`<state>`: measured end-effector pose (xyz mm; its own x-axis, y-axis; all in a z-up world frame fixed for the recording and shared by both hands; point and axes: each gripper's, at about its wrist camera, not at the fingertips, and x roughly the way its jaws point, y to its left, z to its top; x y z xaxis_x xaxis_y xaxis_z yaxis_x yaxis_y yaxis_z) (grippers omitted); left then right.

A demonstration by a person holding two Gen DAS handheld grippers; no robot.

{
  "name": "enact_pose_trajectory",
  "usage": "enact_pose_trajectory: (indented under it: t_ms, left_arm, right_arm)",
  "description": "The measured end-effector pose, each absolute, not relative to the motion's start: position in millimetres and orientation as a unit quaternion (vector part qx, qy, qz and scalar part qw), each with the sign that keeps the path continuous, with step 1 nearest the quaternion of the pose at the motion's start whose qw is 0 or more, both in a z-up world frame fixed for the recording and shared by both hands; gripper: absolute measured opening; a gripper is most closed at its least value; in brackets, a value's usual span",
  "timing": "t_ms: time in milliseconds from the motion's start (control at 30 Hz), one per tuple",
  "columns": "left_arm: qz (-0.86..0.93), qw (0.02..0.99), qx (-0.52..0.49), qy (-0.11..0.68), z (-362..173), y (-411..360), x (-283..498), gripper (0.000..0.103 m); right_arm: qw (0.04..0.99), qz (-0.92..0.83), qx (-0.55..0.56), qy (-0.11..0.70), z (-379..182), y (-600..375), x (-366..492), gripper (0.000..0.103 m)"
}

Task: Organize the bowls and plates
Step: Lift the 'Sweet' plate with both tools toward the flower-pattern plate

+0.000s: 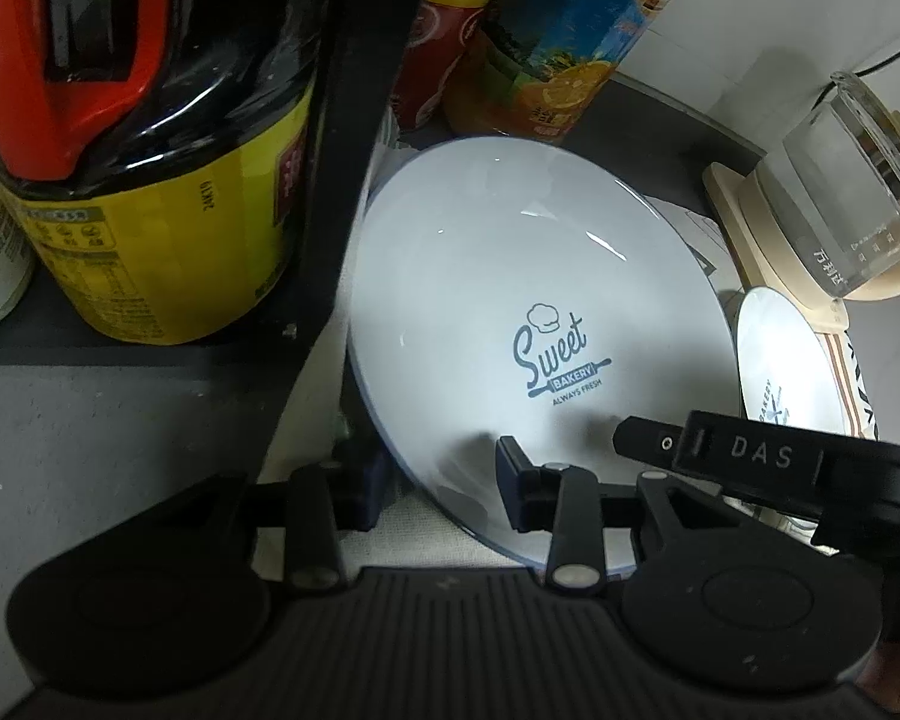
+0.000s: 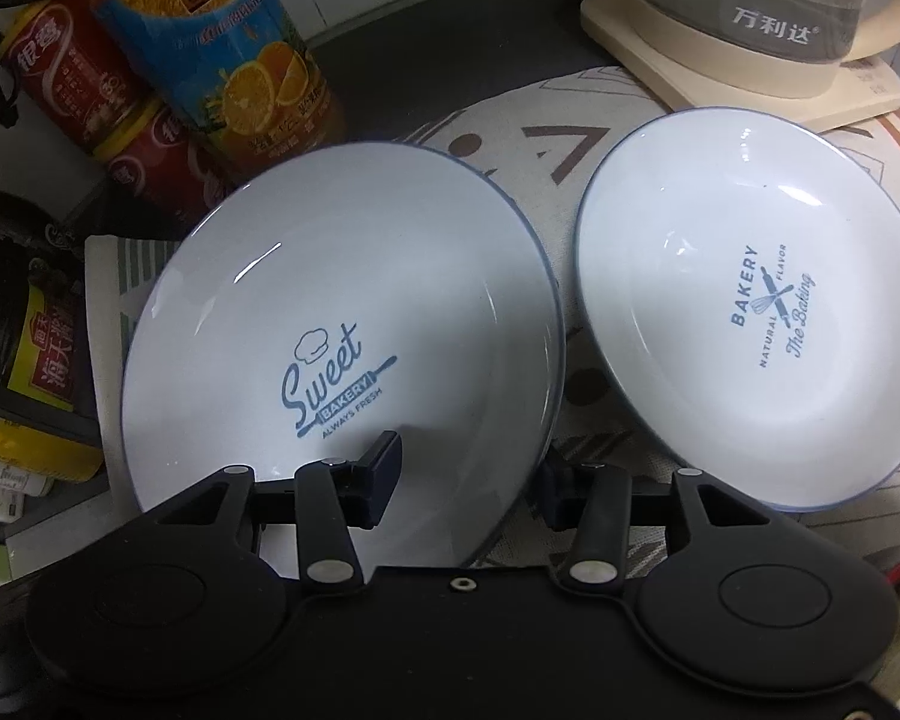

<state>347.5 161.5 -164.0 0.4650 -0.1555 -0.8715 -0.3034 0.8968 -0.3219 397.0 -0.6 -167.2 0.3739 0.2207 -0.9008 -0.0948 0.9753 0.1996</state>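
A white plate marked "Sweet Bakery" [image 1: 510,276] [image 2: 330,300] lies on a patterned cloth [image 2: 540,144]. My left gripper [image 1: 444,486] straddles its near-left rim, one finger outside the edge and one over the inner surface, with a gap still showing between the pads. My right gripper [image 2: 468,480] straddles the near-right rim of the same plate in the same way; one of its fingers [image 1: 636,438] shows in the left wrist view. A second white plate marked "Bakery The Baking" [image 2: 750,312] [image 1: 780,360] lies just right of the first, with nothing touching it.
A black shelf post [image 1: 330,180] stands close to the plate's left, with a big soy sauce bottle [image 1: 150,210] on the shelf. Behind the plates are an orange juice bottle [image 2: 228,60], red cans [image 2: 72,72] and a glass kettle [image 2: 750,18] on a cream base.
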Motion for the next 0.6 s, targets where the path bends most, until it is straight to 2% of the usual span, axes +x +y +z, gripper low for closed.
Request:
enact_pose_trajectory:
  t_ms: [33, 67, 167, 267, 600]
  left_arm:
    - [0.043, 0.826, -0.221, 0.517, -164.4, 161.3, 348.0, 0.028]
    - [0.041, 0.828, -0.217, 0.516, -163.8, 161.1, 348.2, 0.028]
    - [0.036, 0.829, -0.226, 0.511, -162.7, 164.5, 347.9, 0.023]
    - [0.03, 0.838, -0.227, 0.495, -153.1, 166.6, 344.1, 0.022]
    - [0.044, 0.843, -0.231, 0.483, -131.7, 160.9, 331.3, 0.022]
  right_arm:
    - [0.83, 0.093, 0.056, 0.548, -167.1, -0.4, 395.8, 0.039]
    - [0.833, 0.086, 0.054, 0.545, -166.7, -1.6, 395.2, 0.028]
    - [0.842, 0.078, 0.075, 0.529, -158.2, -11.0, 393.4, 0.02]
    - [0.858, 0.091, 0.07, 0.5, -142.1, -12.1, 389.4, 0.014]
    - [0.875, 0.121, 0.084, 0.461, -119.1, -27.7, 370.4, 0.013]
